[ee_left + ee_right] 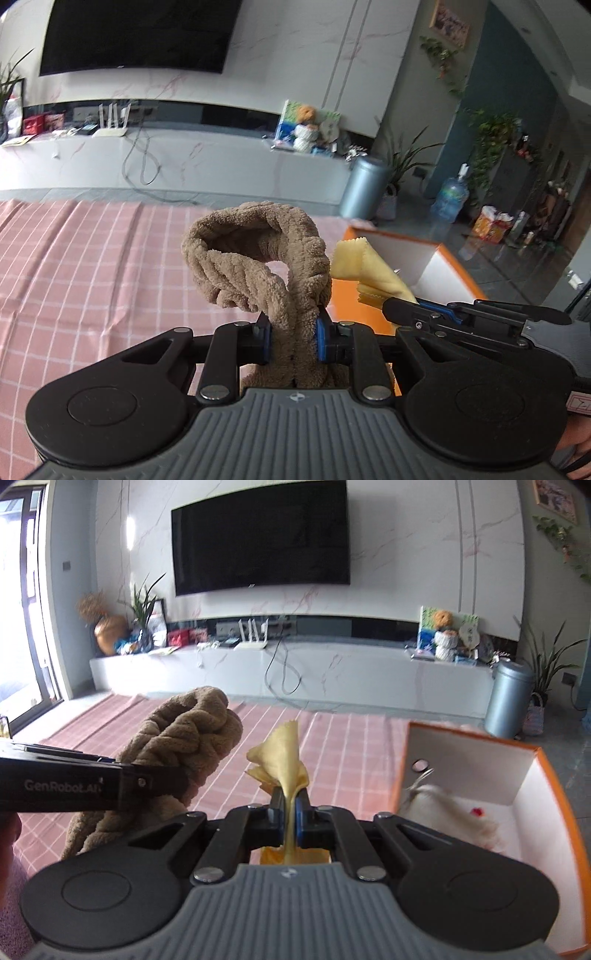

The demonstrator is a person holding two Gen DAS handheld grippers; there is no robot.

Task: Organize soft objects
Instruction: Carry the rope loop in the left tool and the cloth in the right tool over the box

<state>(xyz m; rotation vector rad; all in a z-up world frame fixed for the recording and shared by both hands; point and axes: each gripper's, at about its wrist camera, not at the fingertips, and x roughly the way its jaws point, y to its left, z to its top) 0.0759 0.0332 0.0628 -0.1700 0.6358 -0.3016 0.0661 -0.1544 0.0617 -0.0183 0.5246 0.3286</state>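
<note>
A fuzzy brown braided headband (255, 254) loops up above my left gripper (293, 341), whose blue pads are shut on its lower part. In the right wrist view the same headband (184, 738) hangs at the left under the other gripper's black finger. My right gripper (290, 818) is shut on a thin yellow cloth (282, 760) that stands up in a point. The yellow cloth (364, 266) also shows in the left wrist view, beside the headband. Both items are held above the pink checked cloth (92, 266). An orange box (532, 775) with white inside lies to the right.
Something white and fluffy (450, 819) with a red spot lies in the orange box. Beyond the pink cloth (351, 738) stand a white marble TV bench (332, 672), a wall TV (258, 539), a grey metal bin (508, 701), potted plants and a water bottle (450, 199).
</note>
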